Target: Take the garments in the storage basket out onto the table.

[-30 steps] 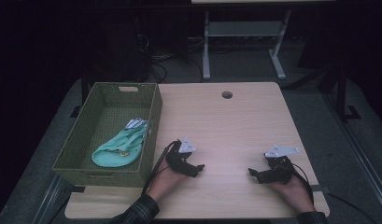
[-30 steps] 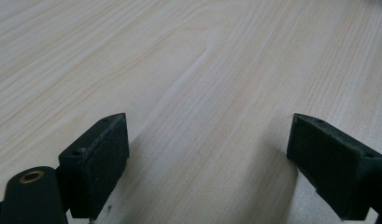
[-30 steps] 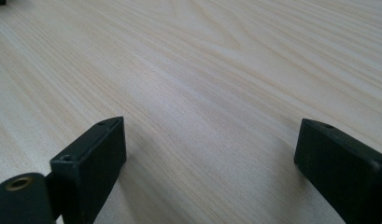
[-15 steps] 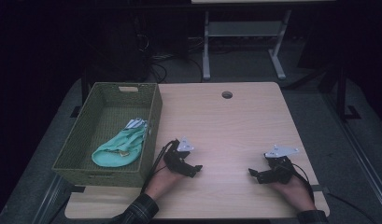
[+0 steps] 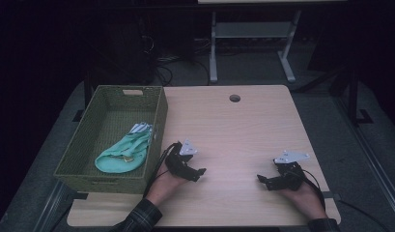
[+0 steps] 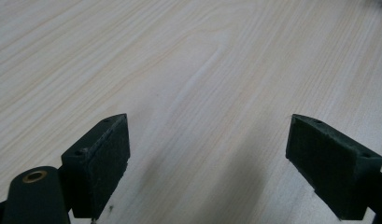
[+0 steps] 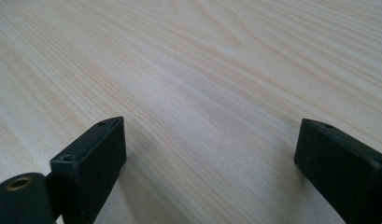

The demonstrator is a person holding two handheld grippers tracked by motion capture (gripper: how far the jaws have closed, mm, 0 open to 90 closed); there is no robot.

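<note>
Desk [image 5: 233, 130] of pale wood carries both tools near its front edge, each held low in a person's hand that comes in from the bottom of the high view. The left tool [image 5: 197, 173] sits just to the right of a green woven basket [image 5: 77, 159], close to the basket's near right corner but apart from its wall, and points toward the desk's middle. In the left gripper view the left tool [image 6: 209, 154] stands wide, with bare wood grain between its two black jaws and nothing held. The right tool [image 5: 260, 180] rests well apart from the left one, toward the front right of the desk, and points left toward the middle. In the right gripper view the right tool [image 7: 209, 163] is likewise spread wide over bare wood, gripping nothing. Inside the basket, toward its right wall, lies a crumpled mint-green cloth [image 5: 125, 153], with a small white striped item [image 5: 141, 128] touching its far end. A round cable hole [image 5: 234, 98] sits near the desk's far edge.
</note>
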